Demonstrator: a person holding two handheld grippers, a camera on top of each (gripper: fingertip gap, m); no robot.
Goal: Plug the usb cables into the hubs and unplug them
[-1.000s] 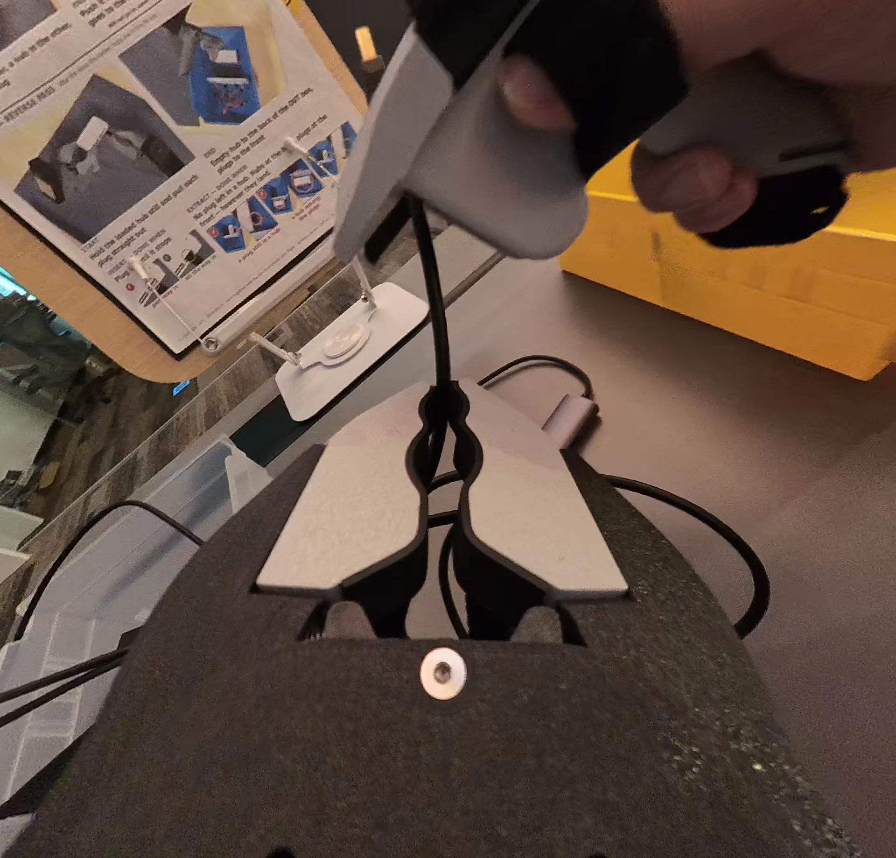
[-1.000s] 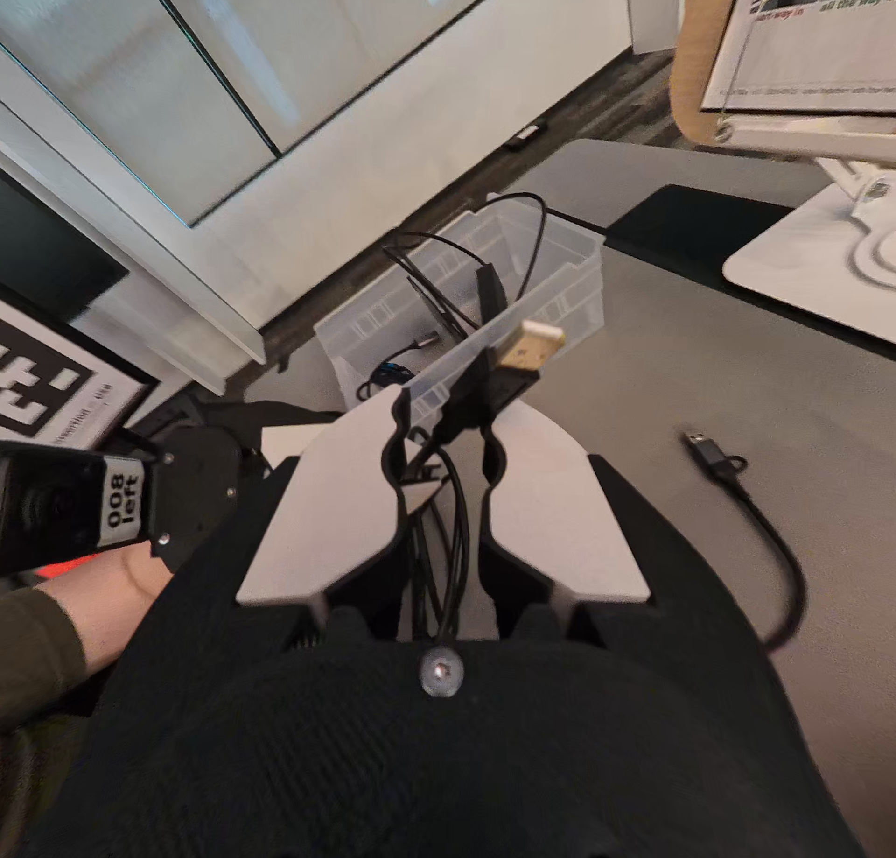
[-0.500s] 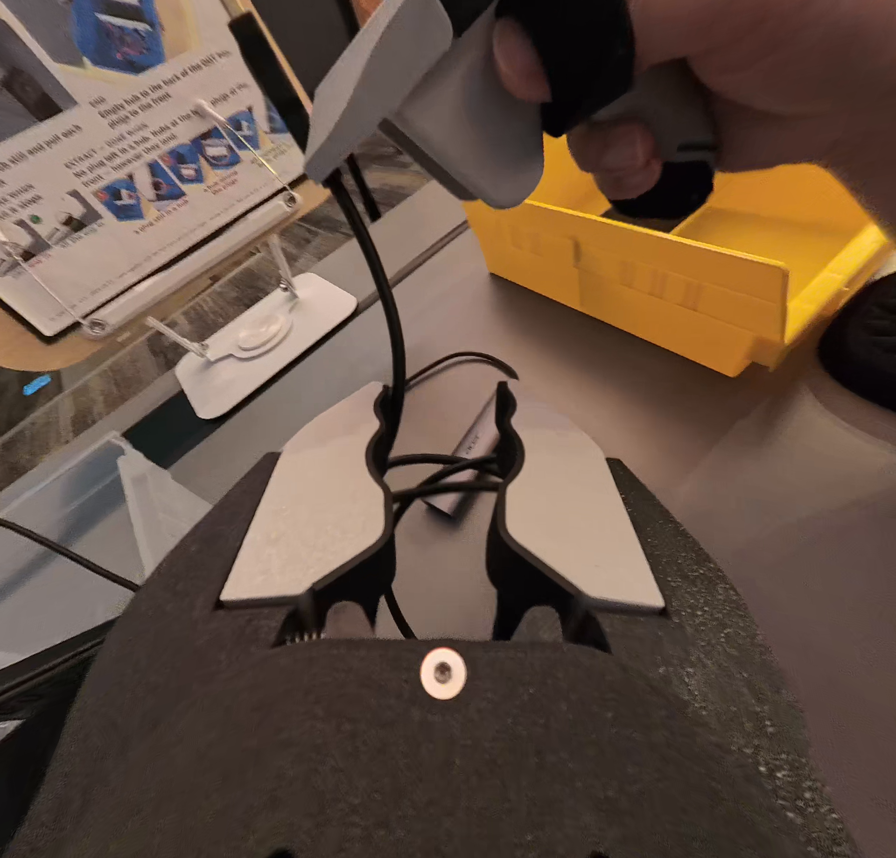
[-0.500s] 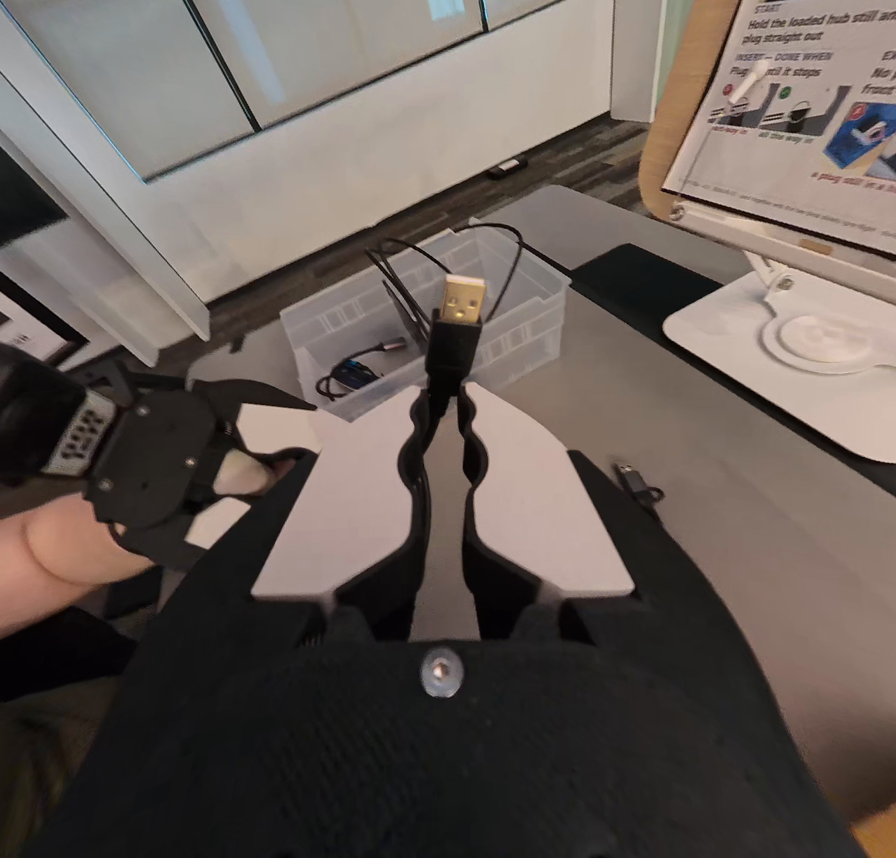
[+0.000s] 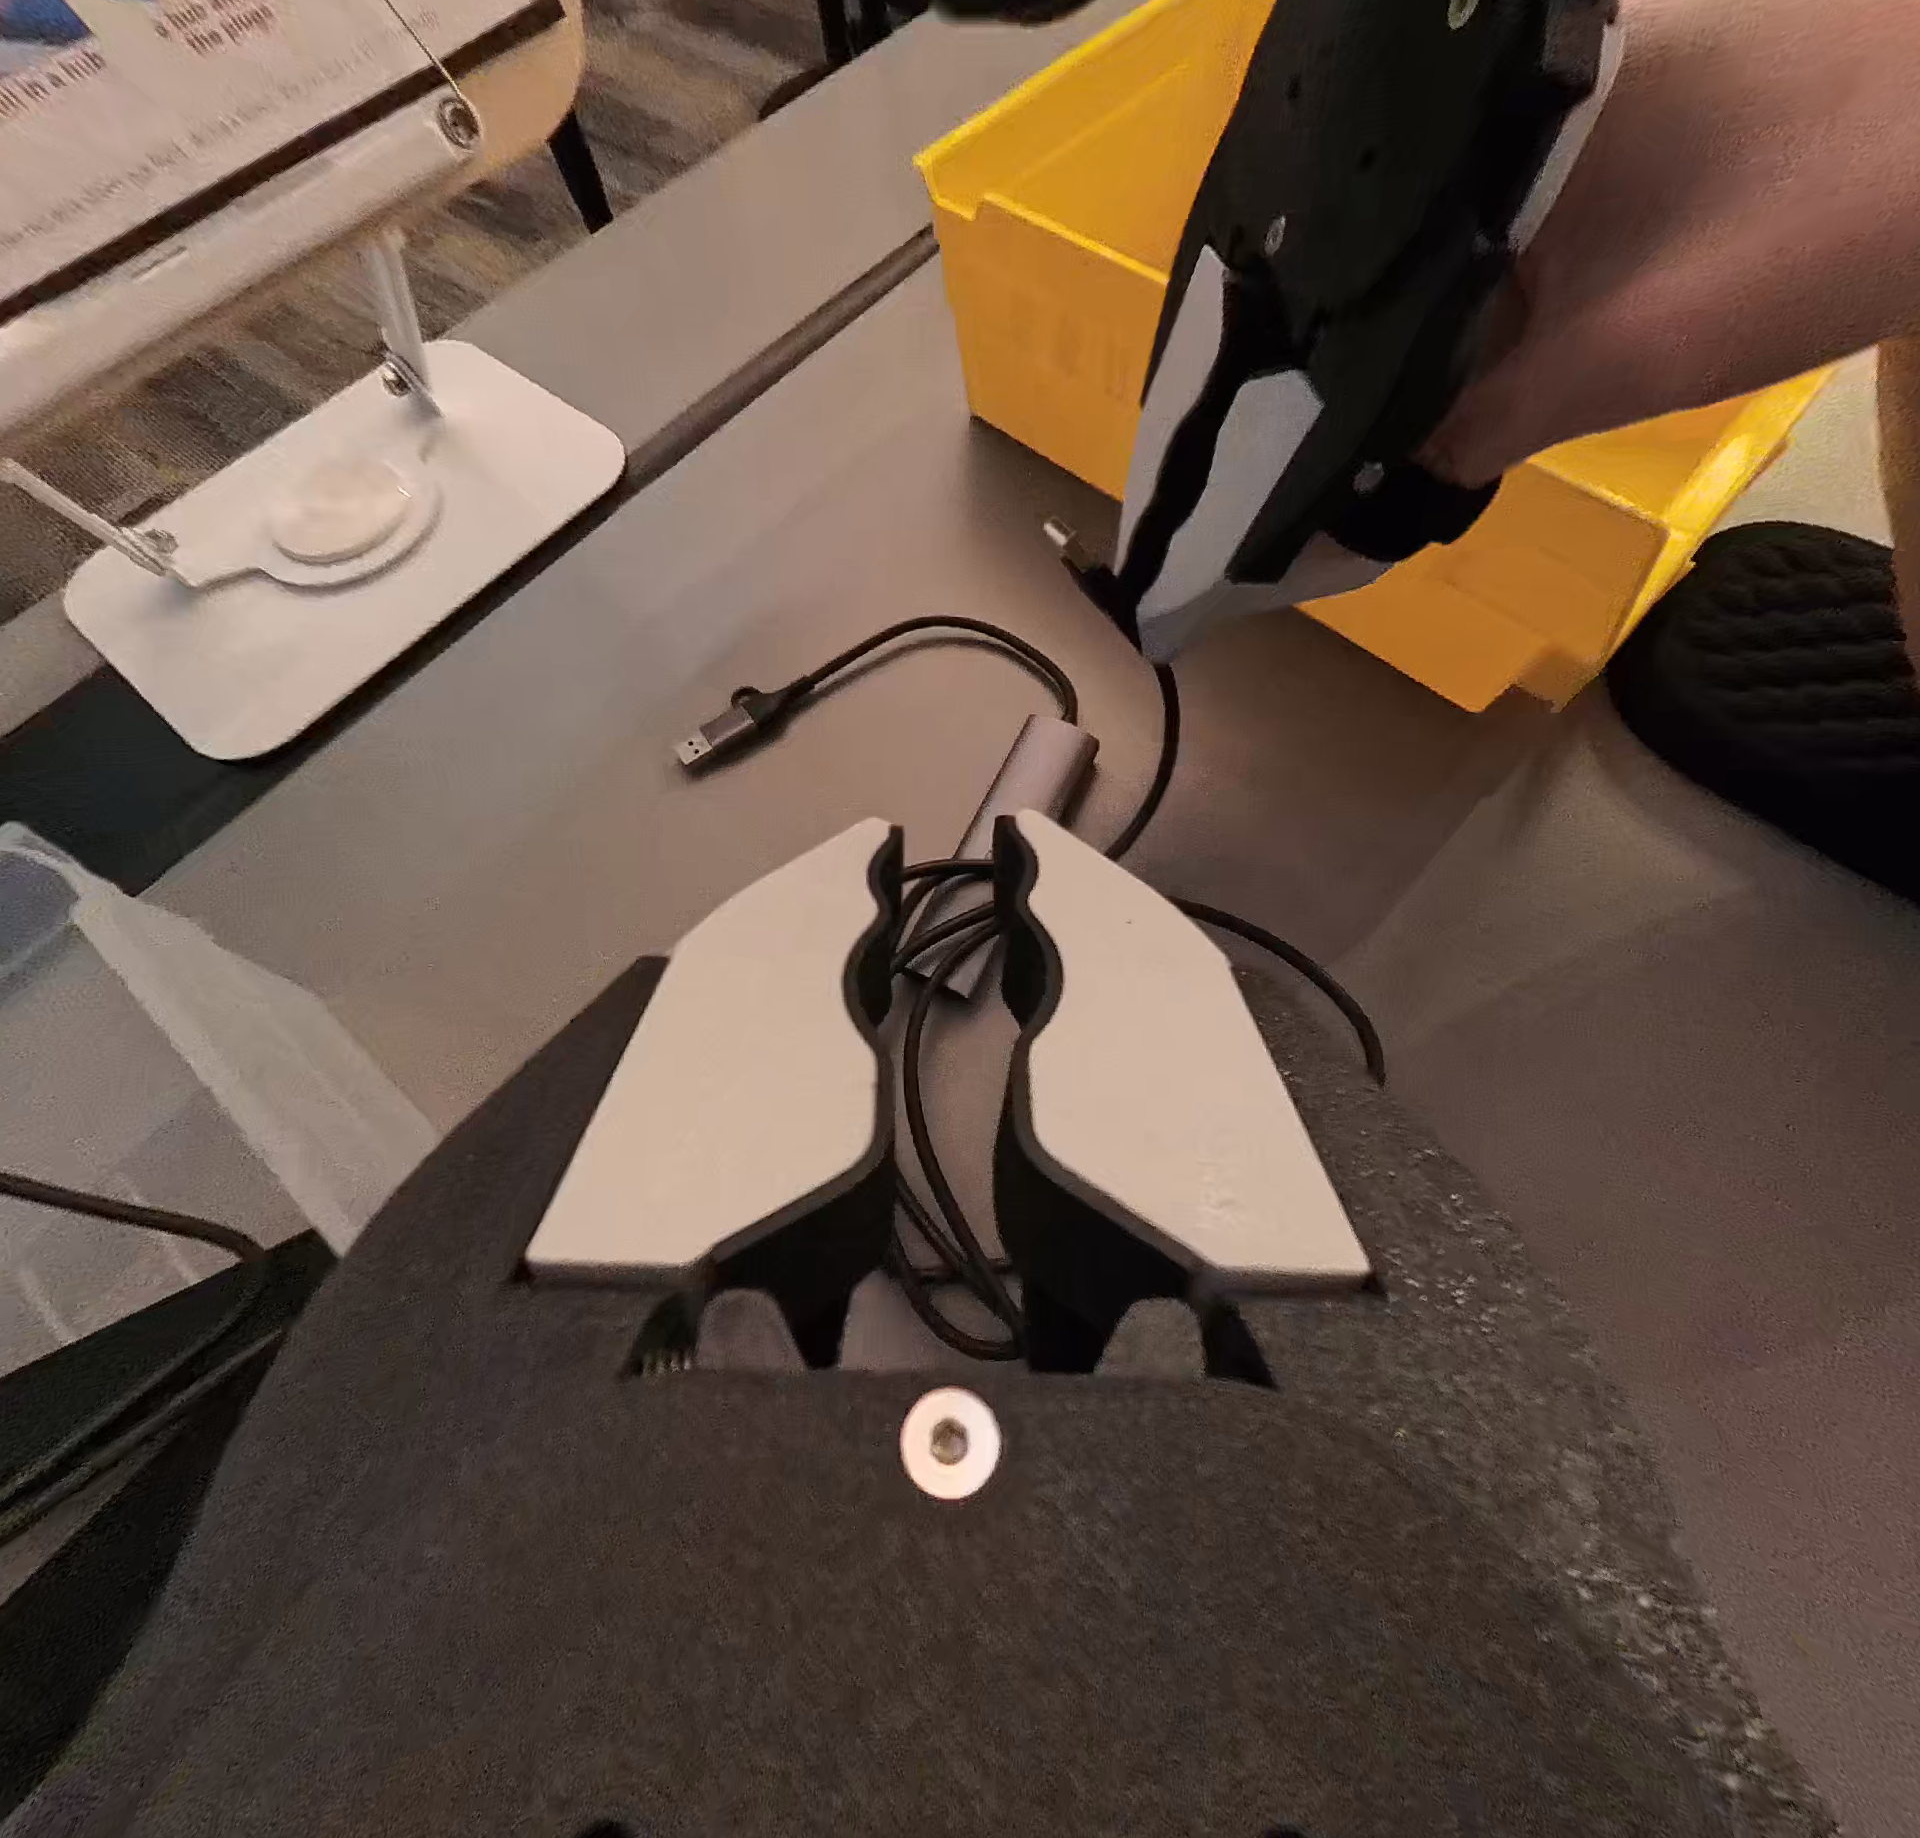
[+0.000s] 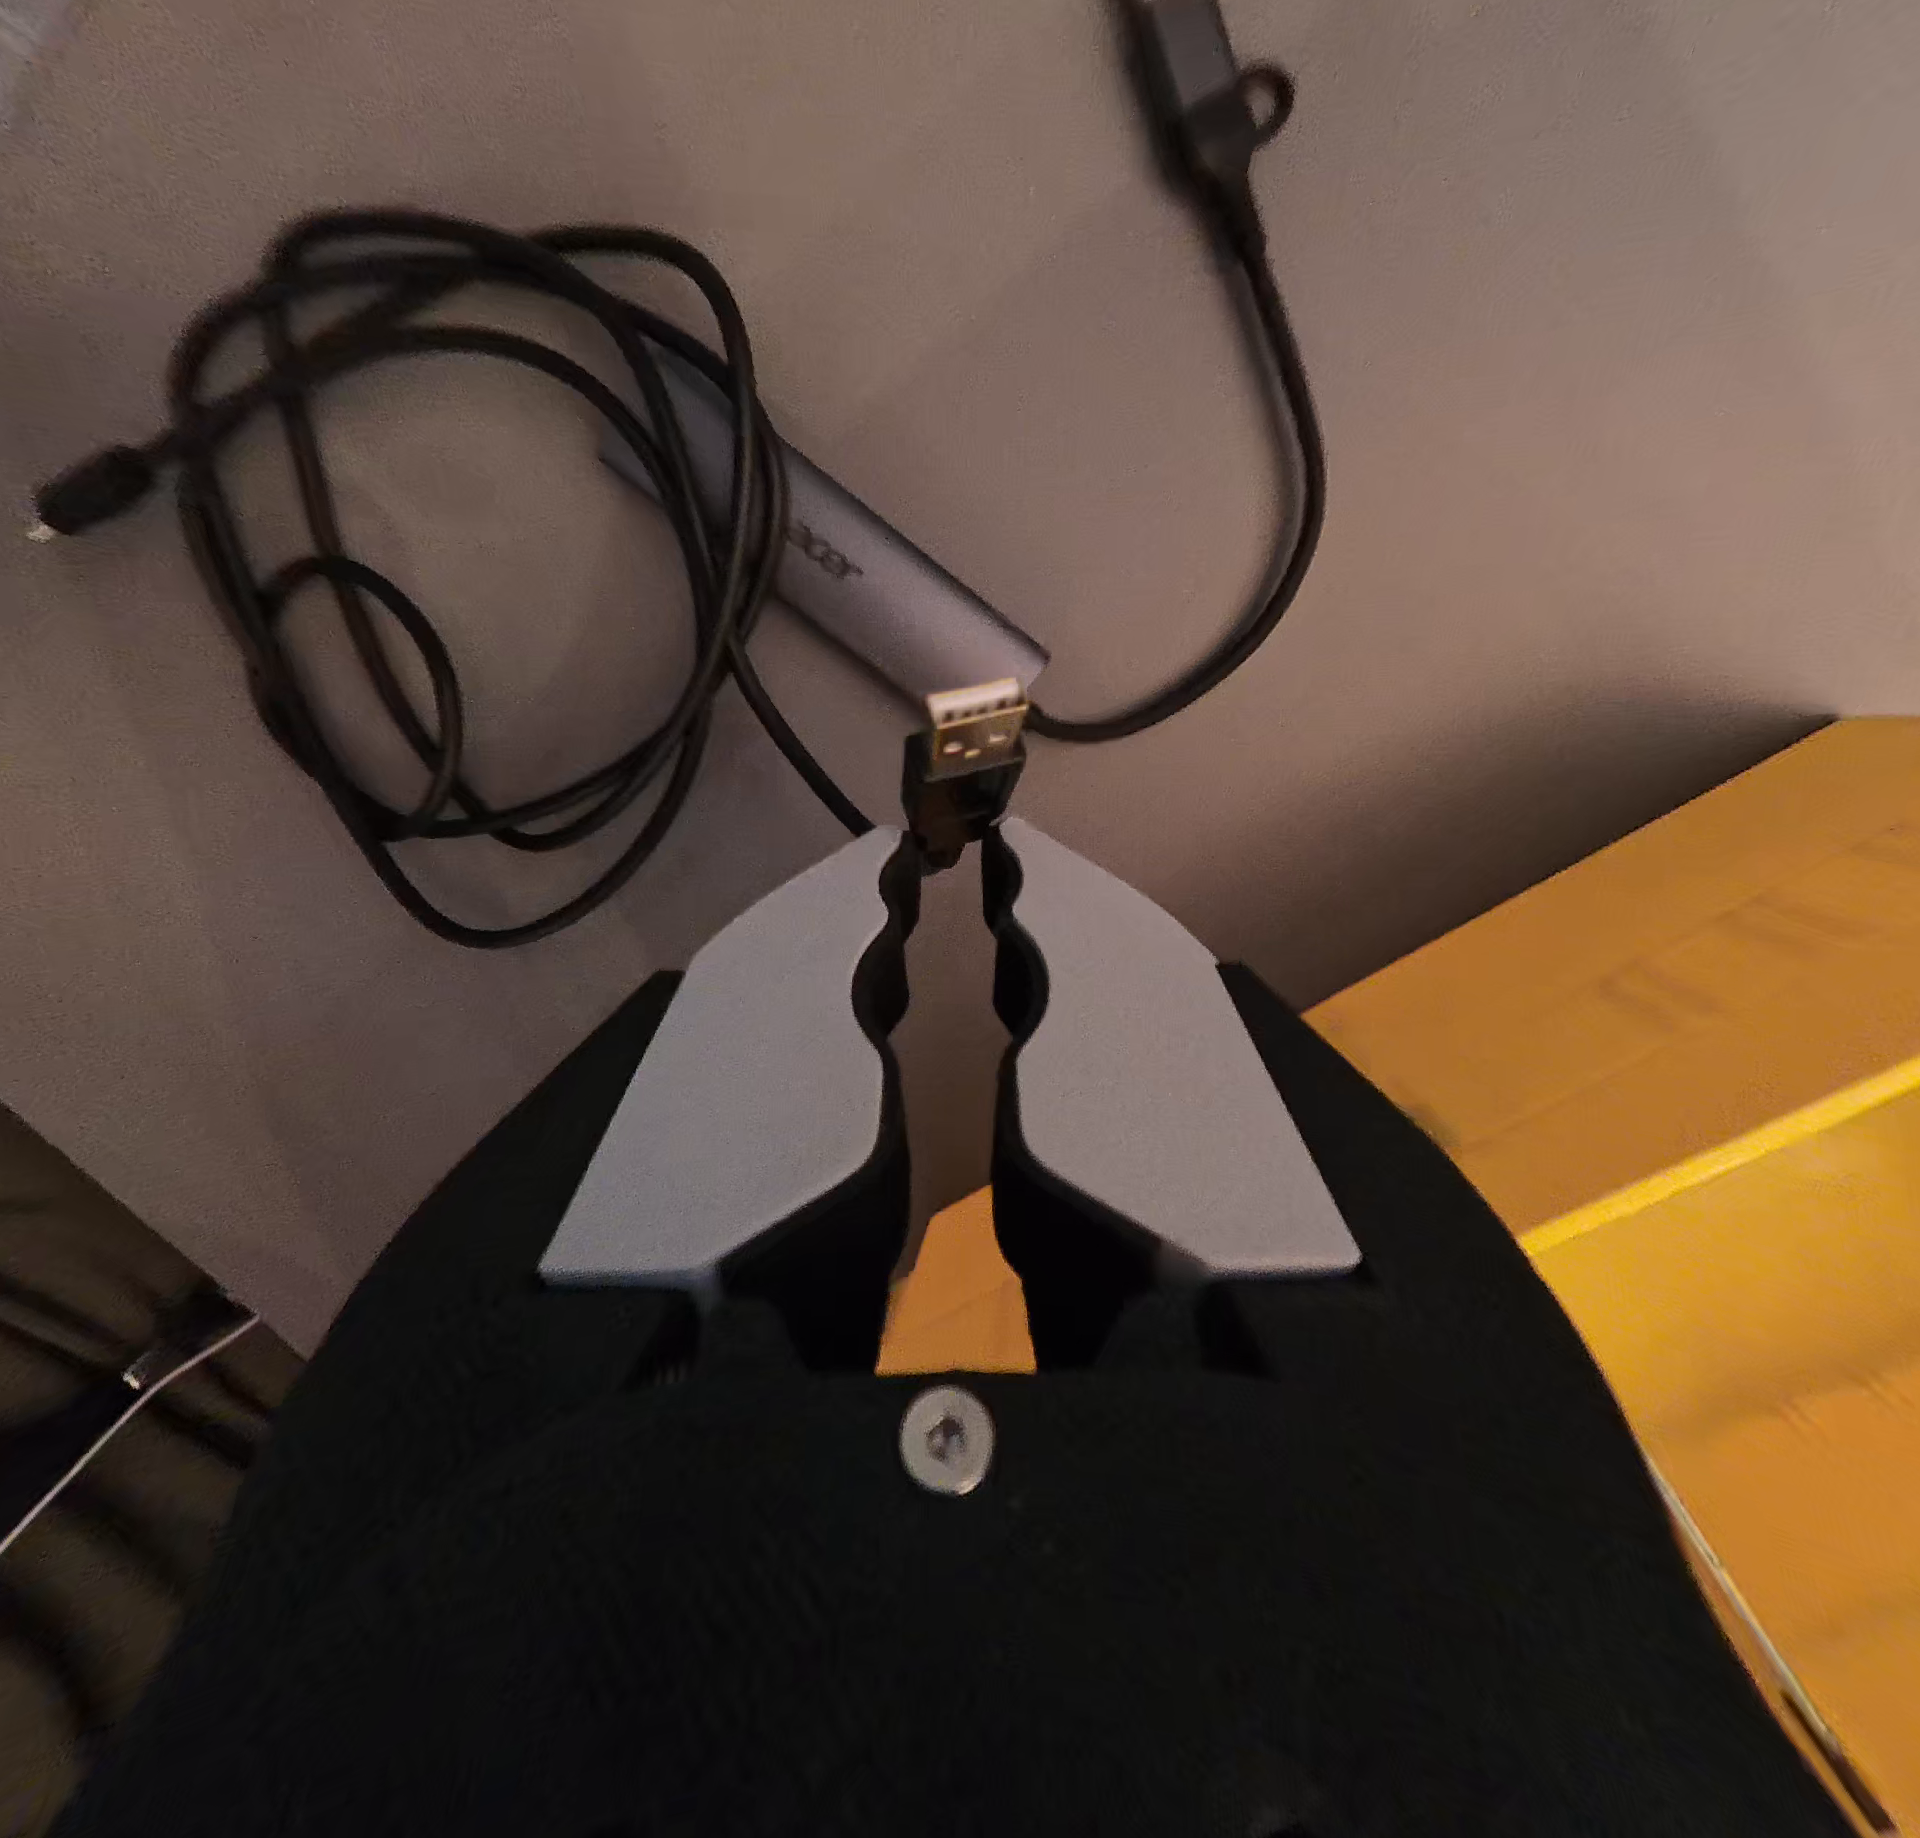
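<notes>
A grey USB hub [image 6: 894,573] lies on the grey table [image 6: 1455,438], with a black cable coil [image 6: 343,417] draped over its far end. My right gripper [image 6: 948,838] is shut on the black body of a gold USB plug [image 6: 975,734], held just off the hub's near end. In the left wrist view the right gripper [image 5: 1153,635] points down beside the hub [image 5: 1039,760]. My left gripper [image 5: 943,832] hovers above the hub and coil with its jaws narrowly apart. Hub and cables show through the gap, and the right wrist view shows no fingers on them.
The hub's own lead ends in a grey plug [image 5: 722,739], also seen in the right wrist view [image 6: 1174,1]. A yellow bin [image 5: 1049,261] stands behind the right gripper. A white stand [image 5: 343,541] with an instruction sheet is at the left. A clear plastic box [image 5: 125,1040] sits at the near left. Some 15 cm of space lies between my two pairs of fingers.
My left gripper let go of the black cable, opened wide, then narrowed again while lowering over the hub. My right gripper closed on the plug and carried it down to the hub.
</notes>
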